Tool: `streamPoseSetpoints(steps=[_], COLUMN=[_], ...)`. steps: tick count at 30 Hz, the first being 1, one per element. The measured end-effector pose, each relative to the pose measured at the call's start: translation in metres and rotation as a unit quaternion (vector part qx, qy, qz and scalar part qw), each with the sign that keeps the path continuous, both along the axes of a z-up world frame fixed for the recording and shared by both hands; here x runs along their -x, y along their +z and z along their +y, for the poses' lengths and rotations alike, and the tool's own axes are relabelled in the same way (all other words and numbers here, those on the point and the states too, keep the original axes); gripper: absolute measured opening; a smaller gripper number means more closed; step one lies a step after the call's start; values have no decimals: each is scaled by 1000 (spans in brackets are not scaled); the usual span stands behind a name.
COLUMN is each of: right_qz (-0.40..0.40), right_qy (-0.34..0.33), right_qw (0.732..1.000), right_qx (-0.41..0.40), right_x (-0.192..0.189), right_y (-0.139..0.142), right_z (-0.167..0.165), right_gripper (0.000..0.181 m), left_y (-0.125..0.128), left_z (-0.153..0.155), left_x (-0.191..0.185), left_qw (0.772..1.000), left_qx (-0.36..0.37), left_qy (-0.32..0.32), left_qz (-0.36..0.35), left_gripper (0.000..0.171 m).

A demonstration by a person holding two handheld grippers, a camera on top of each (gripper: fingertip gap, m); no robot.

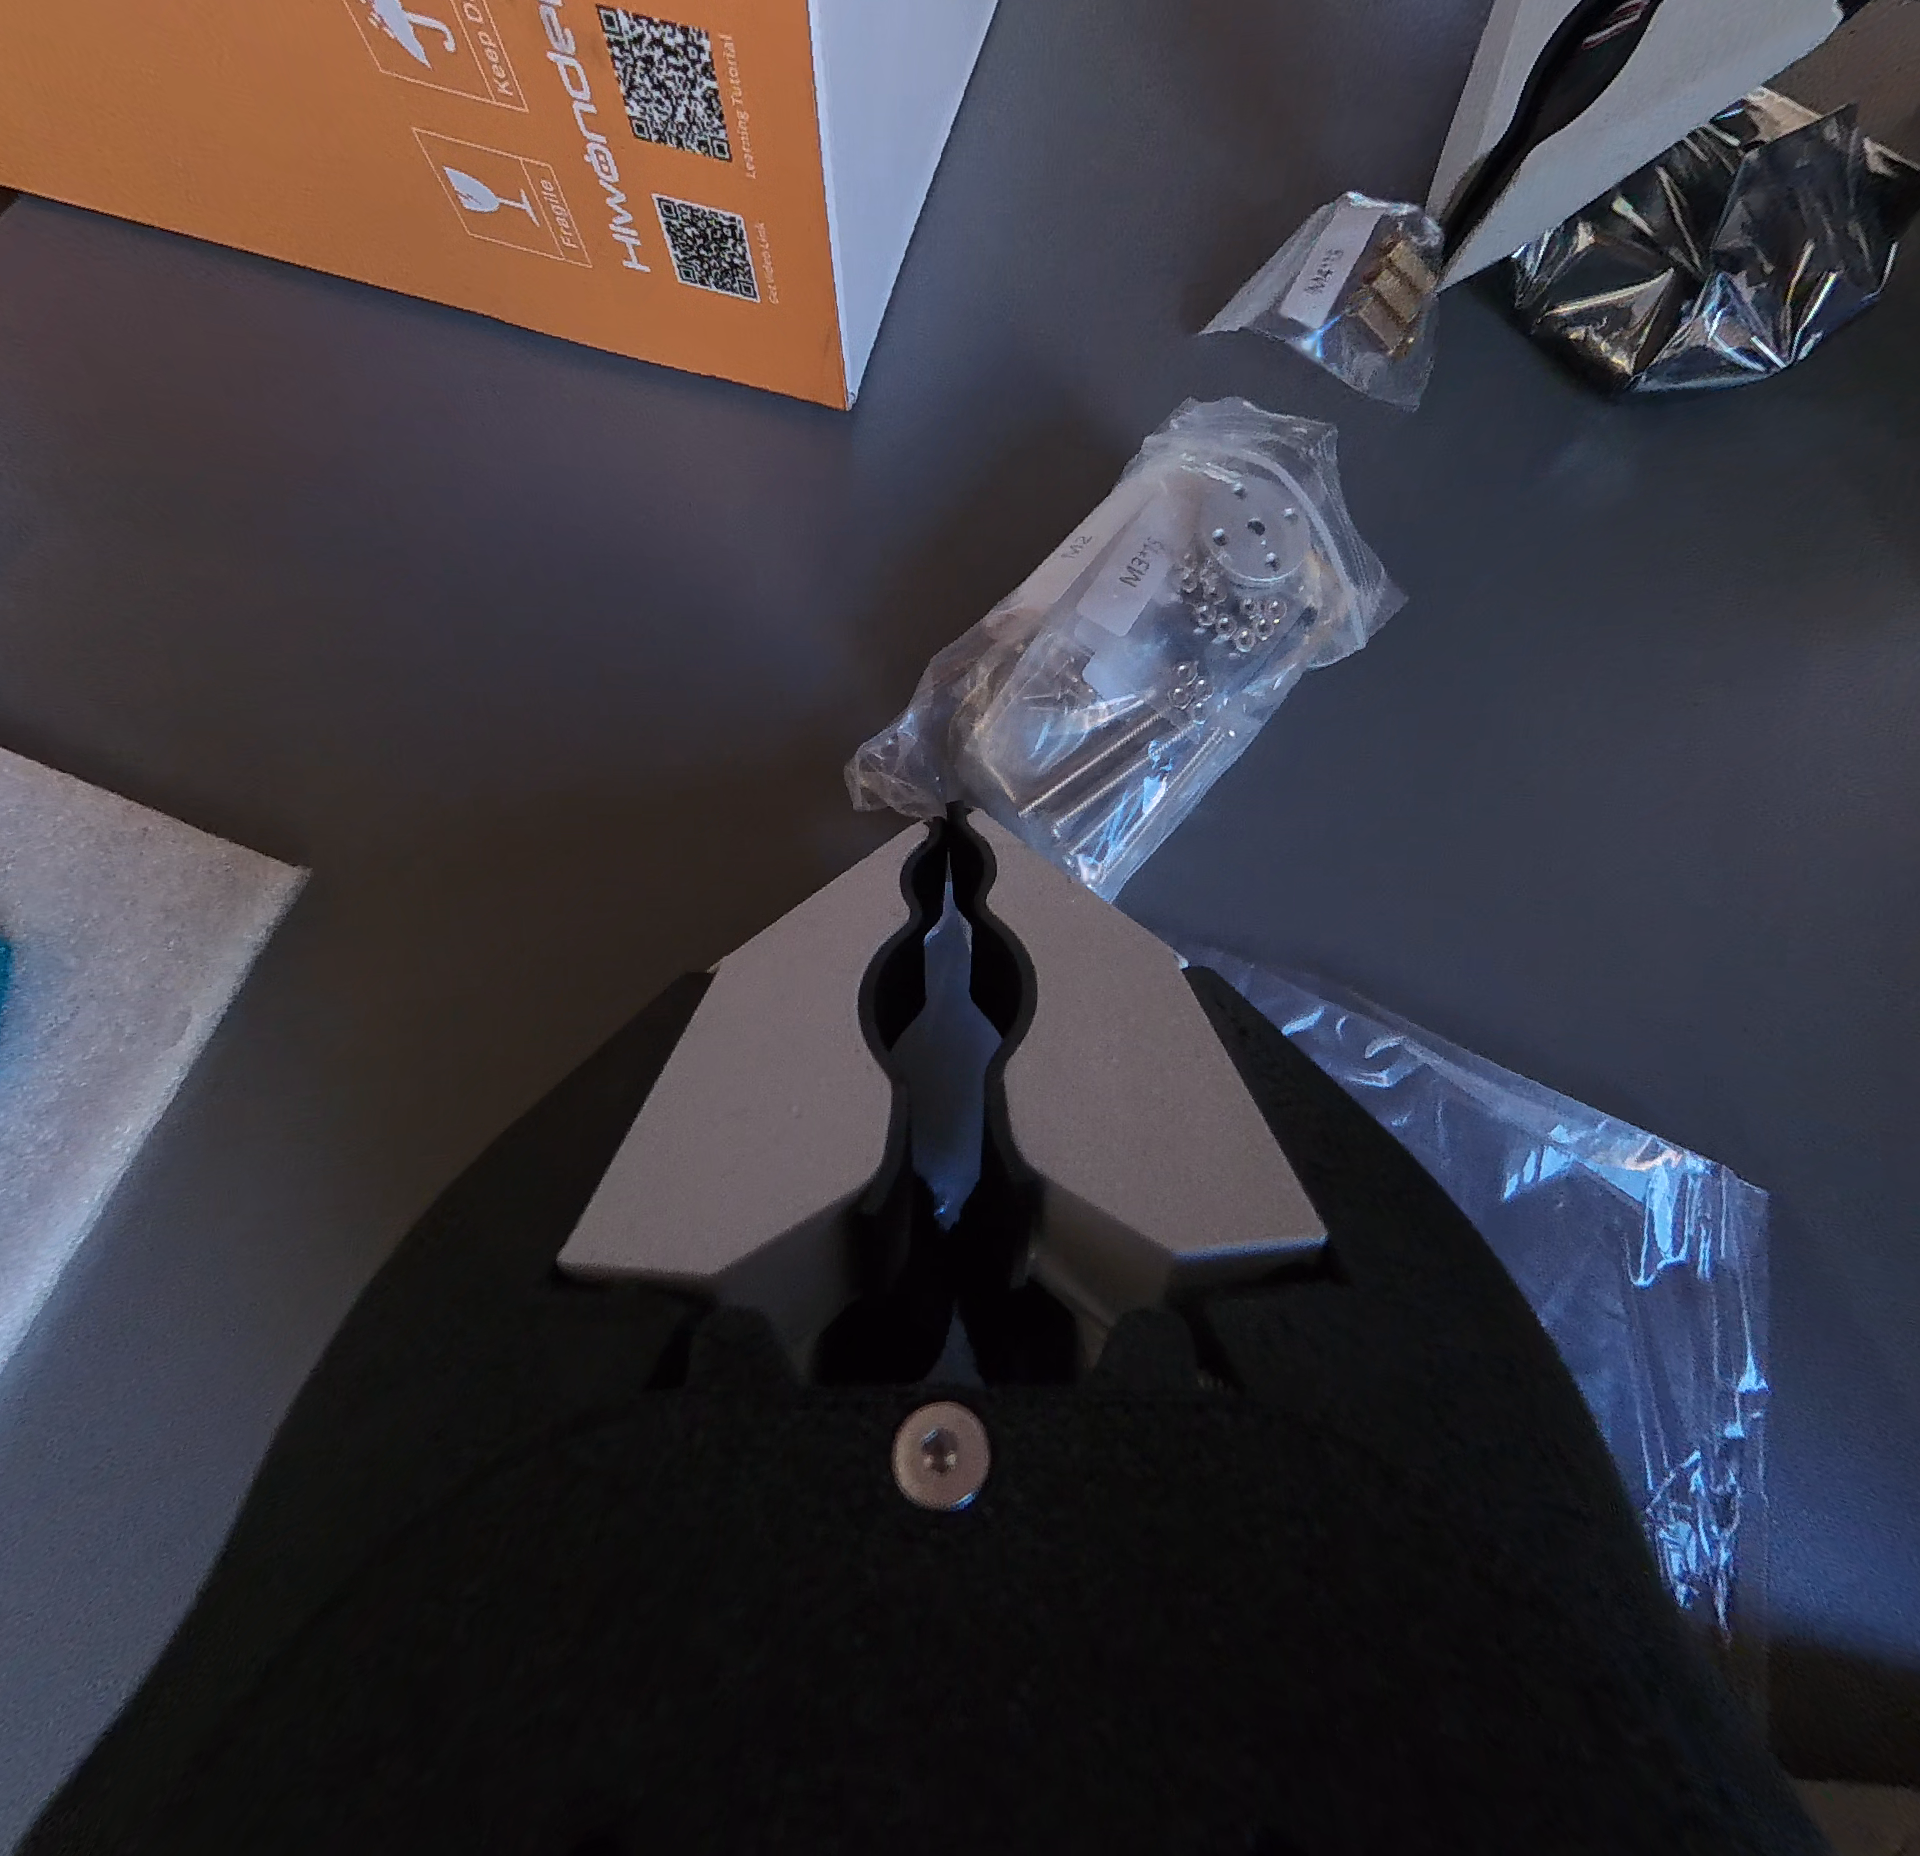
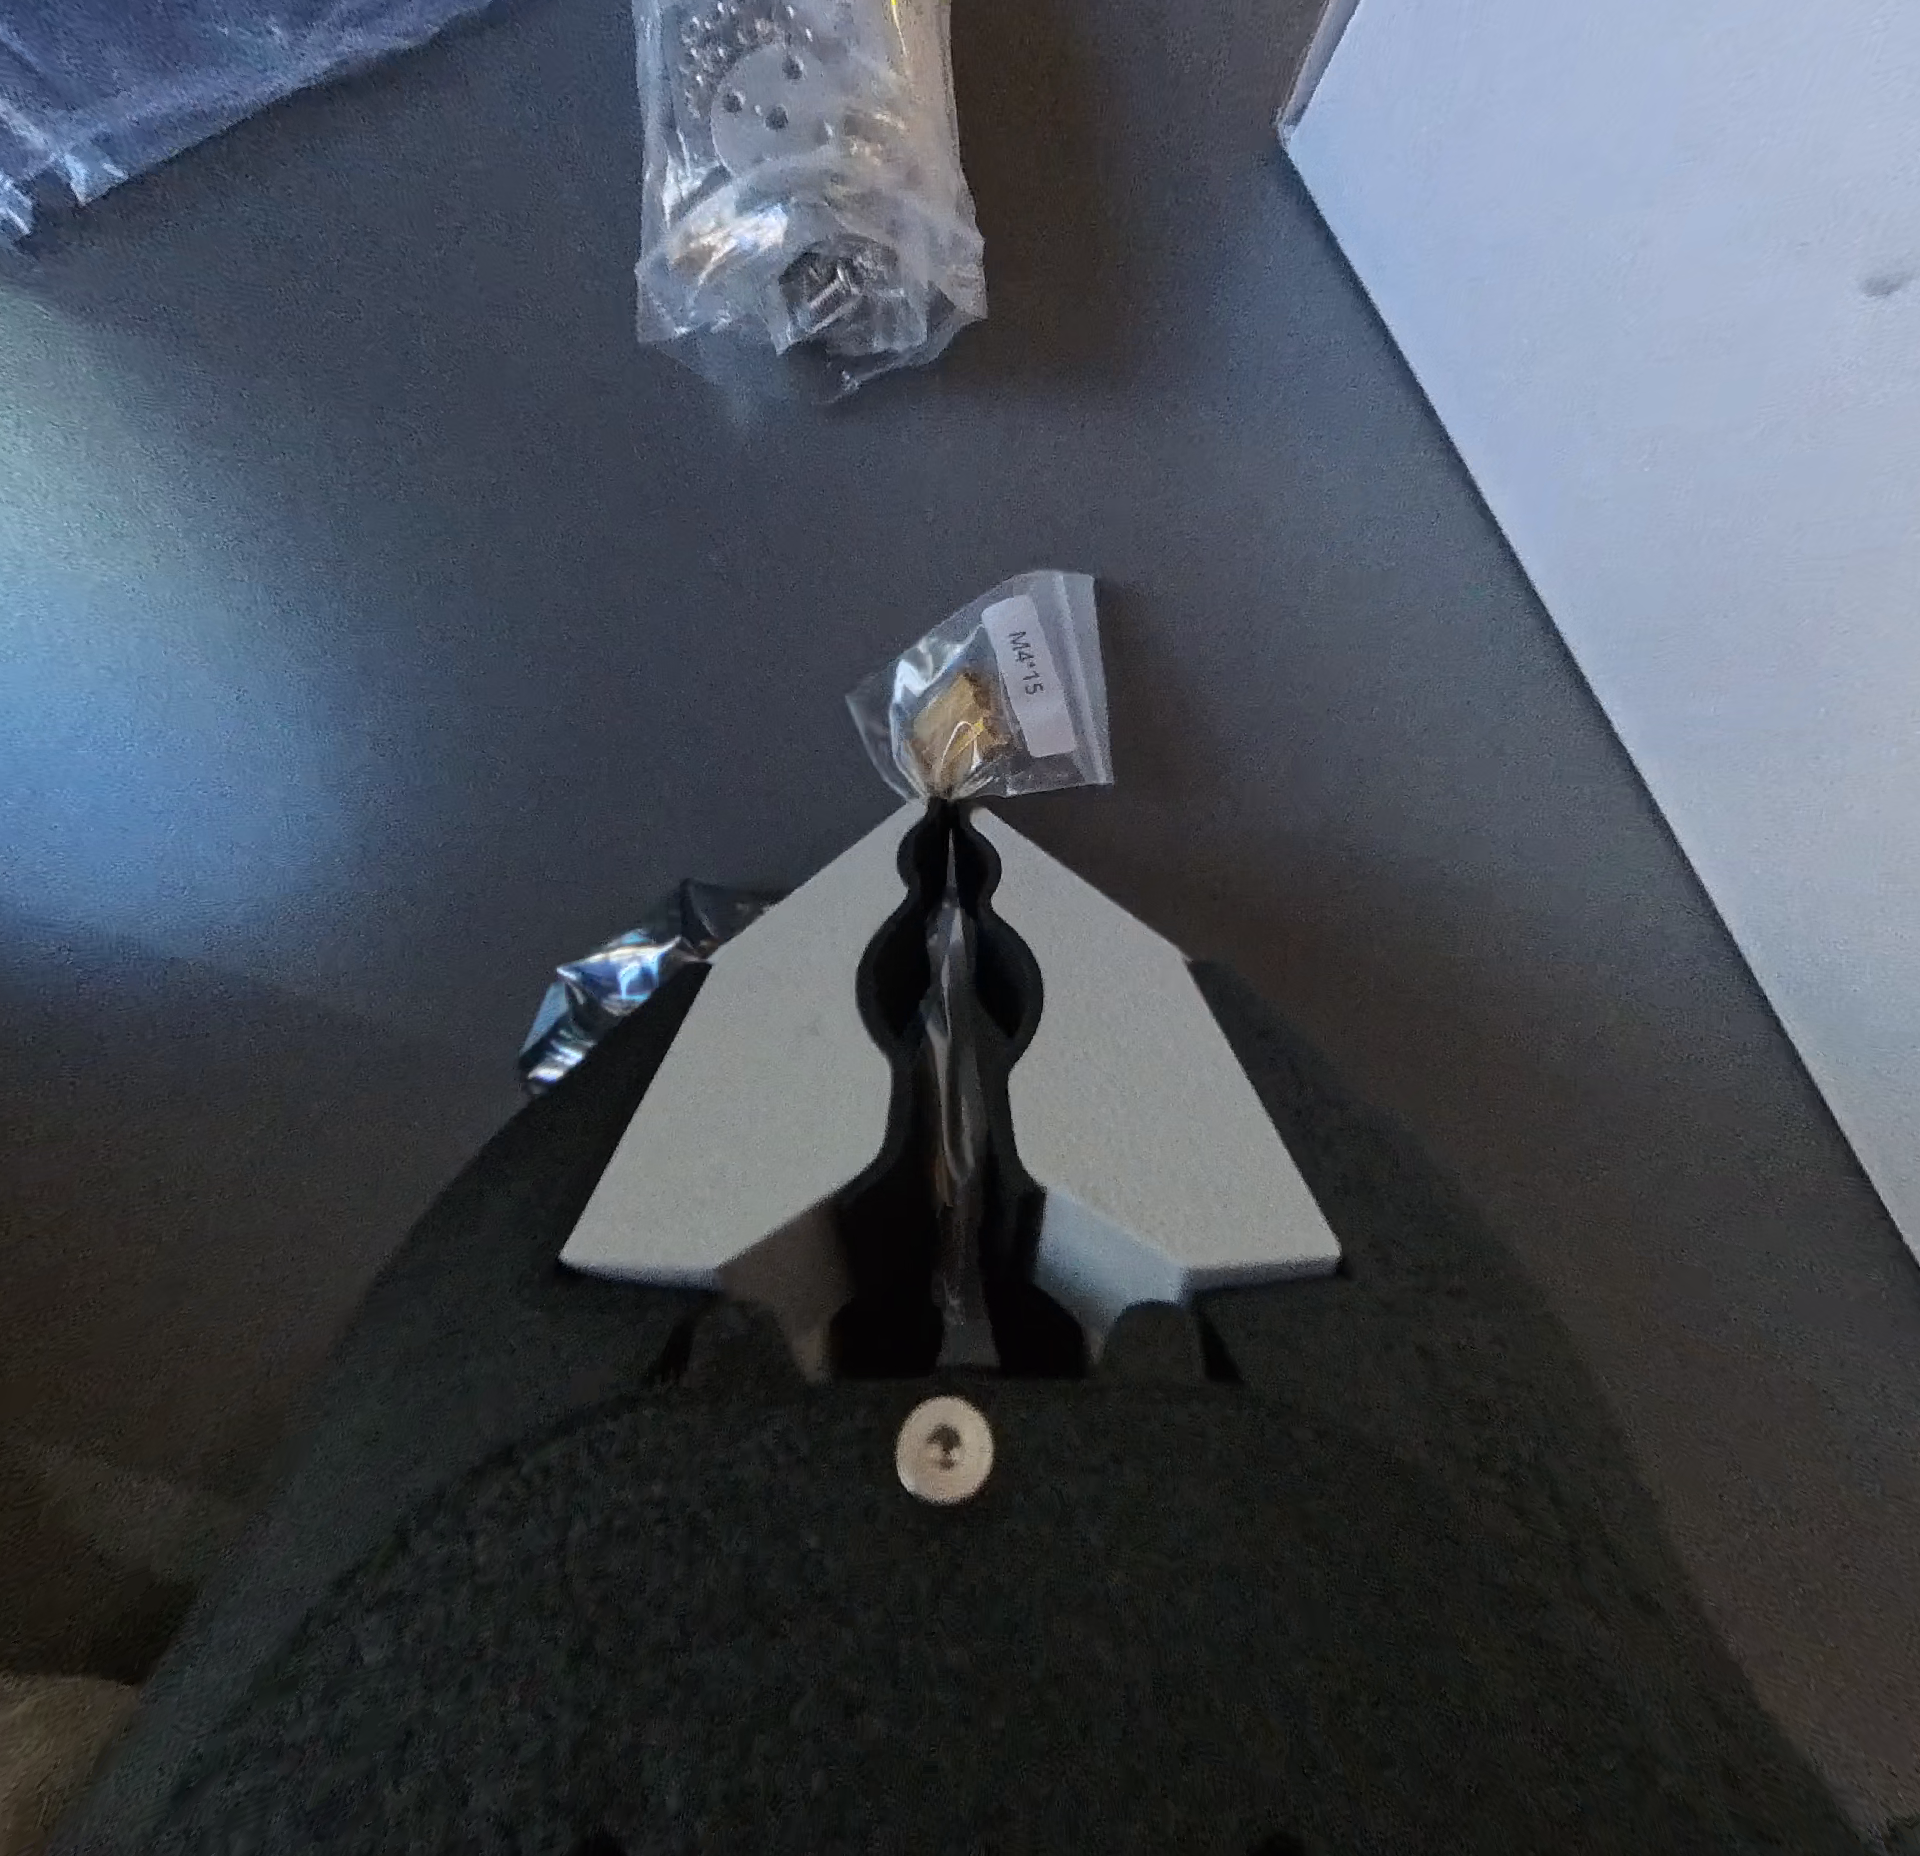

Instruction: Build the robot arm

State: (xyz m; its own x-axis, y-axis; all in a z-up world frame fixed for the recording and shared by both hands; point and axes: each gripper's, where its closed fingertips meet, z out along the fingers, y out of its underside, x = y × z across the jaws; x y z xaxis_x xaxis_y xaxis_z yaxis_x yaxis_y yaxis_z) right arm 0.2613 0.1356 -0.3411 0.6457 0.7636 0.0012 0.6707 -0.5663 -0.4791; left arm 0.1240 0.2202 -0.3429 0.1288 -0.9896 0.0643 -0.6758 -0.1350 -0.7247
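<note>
Small bag (image 2: 987, 694) of brass parts, mid-frame, pinched by right tool (image 2: 948, 807); bigger bag of screws (image 1: 1132, 653), centre-right, pinched at its corner by left tool (image 1: 948, 819); both above grey surface (image 1: 468, 580)

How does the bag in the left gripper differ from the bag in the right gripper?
The screw bag in the left gripper is larger and holds silver screws and a round plate. The small bag in the right gripper holds a few brass parts. Both are clear plastic, pinched at one corner.
</note>
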Motion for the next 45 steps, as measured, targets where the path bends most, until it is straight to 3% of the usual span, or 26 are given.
streamPoseSetpoints(steps=[3, 6, 9, 13, 16, 19, 25, 30, 32, 35, 38, 41, 45], right_qz=[-16, -21, 5, 18, -38, -39, -55, -79, -131, -171, -172, -143, -64], right_qy=[-5, -18, -14, -18, -16, -14, -17, -41, -56, -80, -90, -88, -69], right_qw=[1000, 999, 999, 998, 998, 998, 996, 989, 982, 980, 981, 985, 989], right_qx=[-6, -27, -46, -49, -55, -53, -73, -121, -125, -55, -12, -47, -114], right_x=[-10, -17, -13, -2, -7, -6, -16, -46, -79, -128, -149, -130, -65], right_y=[2, 10, 19, 14, -2, -4, 9, 68, 84, 81, 71, 85, 125], right_z=[-3, 1, 4, 14, 19, 18, 18, 7, 5, -5, -13, -10, 21], right_gripper=[2, 16, 16, 36, 33, 14, 6, 6, 6, 6, 6, 5, 5], left_y=[0, 0, 0, -1, -1, 0, 0, 0, 0, 0, 0, 0, 3], left_z=[0, 0, 0, 0, -1, -1, -2, -3, -3, -5, -6, -11, -35], left_x=[-1, -1, -1, -1, -2, -2, -2, -2, -3, -4, -5, -7, -17], left_qw=[1000, 1000, 1000, 1000, 1000, 1000, 1000, 1000, 1000, 1000, 1000, 1000, 1000], left_qx=[2, 3, 3, 1, -2, -5, -9, -1, 4, 6, -2, -1, 17], left_qy=[2, 3, 3, 2, 3, 3, 4, 4, 3, -3, -4, -5, -4], left_qz=[-3, -4, -2, 1, 2, 3, 2, -7, -12, -13, -7, -2, 10], left_gripper=[0, 0, 0, 0, 0, 0, 0, 0, 0, 0, 0, 0, 0])
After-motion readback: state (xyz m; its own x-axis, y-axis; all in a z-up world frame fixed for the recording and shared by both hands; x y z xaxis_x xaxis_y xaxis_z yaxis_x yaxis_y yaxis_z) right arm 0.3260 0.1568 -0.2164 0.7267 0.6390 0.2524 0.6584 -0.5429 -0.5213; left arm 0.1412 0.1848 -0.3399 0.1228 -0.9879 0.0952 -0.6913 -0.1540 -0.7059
